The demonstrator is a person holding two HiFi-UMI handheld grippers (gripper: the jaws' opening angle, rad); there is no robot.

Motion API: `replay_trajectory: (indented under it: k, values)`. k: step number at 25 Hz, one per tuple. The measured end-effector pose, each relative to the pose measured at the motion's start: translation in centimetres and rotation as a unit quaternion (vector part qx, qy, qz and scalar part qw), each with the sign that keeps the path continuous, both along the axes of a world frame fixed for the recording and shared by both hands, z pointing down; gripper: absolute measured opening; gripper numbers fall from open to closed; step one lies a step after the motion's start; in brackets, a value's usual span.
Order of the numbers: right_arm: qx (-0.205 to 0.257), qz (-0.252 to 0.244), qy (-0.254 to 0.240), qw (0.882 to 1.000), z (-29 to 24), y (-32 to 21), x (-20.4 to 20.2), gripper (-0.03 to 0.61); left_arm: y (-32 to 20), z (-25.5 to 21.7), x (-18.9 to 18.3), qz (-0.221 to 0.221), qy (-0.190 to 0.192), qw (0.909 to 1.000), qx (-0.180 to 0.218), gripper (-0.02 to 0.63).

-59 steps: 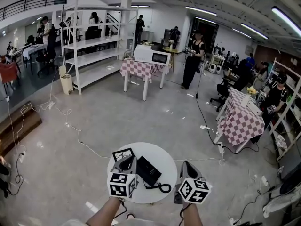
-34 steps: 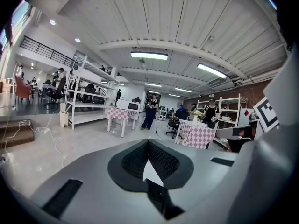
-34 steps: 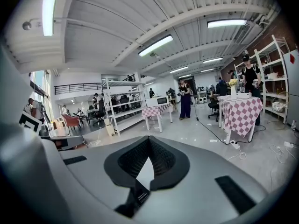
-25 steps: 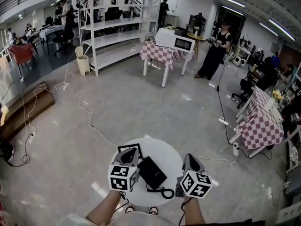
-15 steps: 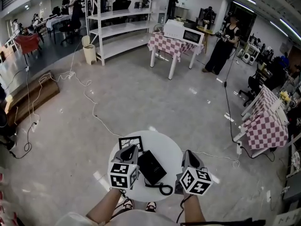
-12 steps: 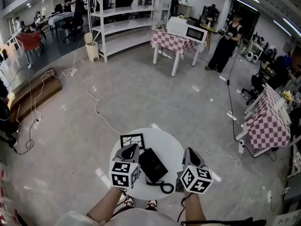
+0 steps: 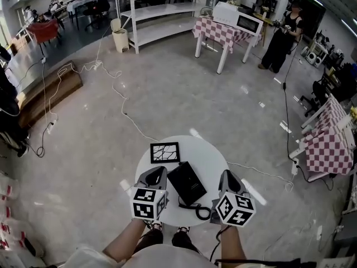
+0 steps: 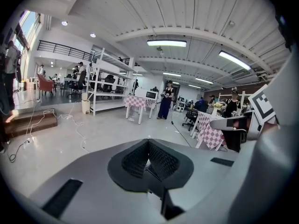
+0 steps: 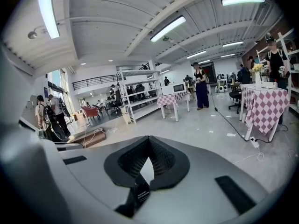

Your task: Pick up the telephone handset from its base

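A: Entry, head view. Where is the telephone?

B: The telephone [image 7: 187, 183] lies about mid-bench [image 7: 211, 156], skewed, its long side running from the far-left towards the near-right edge. The handset [image 7: 182, 178] rests on the base; black on black, so the outline between them is hard to separate.

A: Cord?

B: The coiled cord [image 7: 201, 210] loops at the near edge, just beside the telephone's near end.

A: Anything else on the bench?

B: A black picture frame [image 7: 165, 152] with a branching crack-like pattern lies flat near the far-left edge, close to the telephone's far corner.

A: Left gripper?

B: The left gripper [image 7: 158, 171] sits over the near-left edge, just left of the telephone and apart from it. In the left gripper view its jaws are pressed together with nothing between them.

A: Right gripper?

B: The right gripper [image 7: 227, 175] sits over the near-right edge, to the right of the telephone, clear of it. Its jaws are closed too, and empty.
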State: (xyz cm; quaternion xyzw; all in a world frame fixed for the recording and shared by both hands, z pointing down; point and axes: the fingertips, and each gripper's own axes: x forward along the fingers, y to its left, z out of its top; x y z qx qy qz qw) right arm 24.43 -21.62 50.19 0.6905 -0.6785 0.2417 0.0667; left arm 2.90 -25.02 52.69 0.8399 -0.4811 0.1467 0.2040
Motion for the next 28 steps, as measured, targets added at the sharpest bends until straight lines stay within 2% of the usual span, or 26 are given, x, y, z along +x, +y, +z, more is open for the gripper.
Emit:
replay_trajectory:
  k: [9,22,28]
  values:
    - [-0.043,-0.024,0.0,0.999,3.8,1.1,-1.2,0.023,2.7,4.3,-1.1,-0.018,-0.011,0.9984,-0.052,0.017]
    - [-0.105,-0.048,-0.018,0.993,9.3,4.2,-2.8,0.023,7.2,10.1,-1.6,-0.021,-0.028,0.9923,-0.119,0.016]
    - [-0.121,-0.05,-0.019,0.991,11.1,5.0,-2.7,0.023,8.0,11.9,-1.3,-0.021,-0.02,0.9909,-0.132,0.016]
